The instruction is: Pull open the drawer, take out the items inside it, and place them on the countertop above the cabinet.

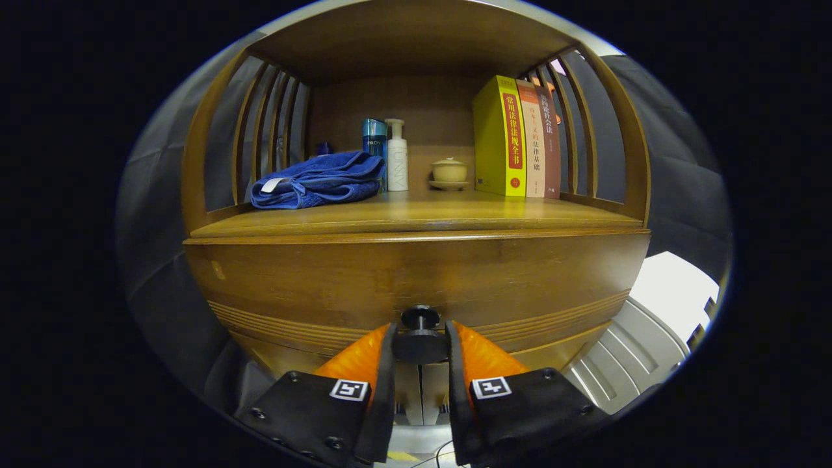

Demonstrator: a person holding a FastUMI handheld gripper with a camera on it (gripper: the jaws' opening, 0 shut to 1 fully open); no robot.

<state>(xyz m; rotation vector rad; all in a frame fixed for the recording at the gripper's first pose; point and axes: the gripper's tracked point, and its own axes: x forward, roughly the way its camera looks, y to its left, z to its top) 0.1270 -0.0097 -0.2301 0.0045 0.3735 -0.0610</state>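
The brown wooden cabinet (416, 279) has its drawer front (416, 286) flush — unopened. The orange-fingered tongs (420, 344) sit narrowly parted, both pads apparently pressing the round black knob (420, 341) between them. Best pull straight back, level — any tilt risks slipping off.

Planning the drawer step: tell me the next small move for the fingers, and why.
Probably pull straight back. The orange fingers of the gripper already sit on either side of the round black drawer knob, seemingly pressing it, while the brown wooden drawer front looks flush and closed below the wooden countertop.
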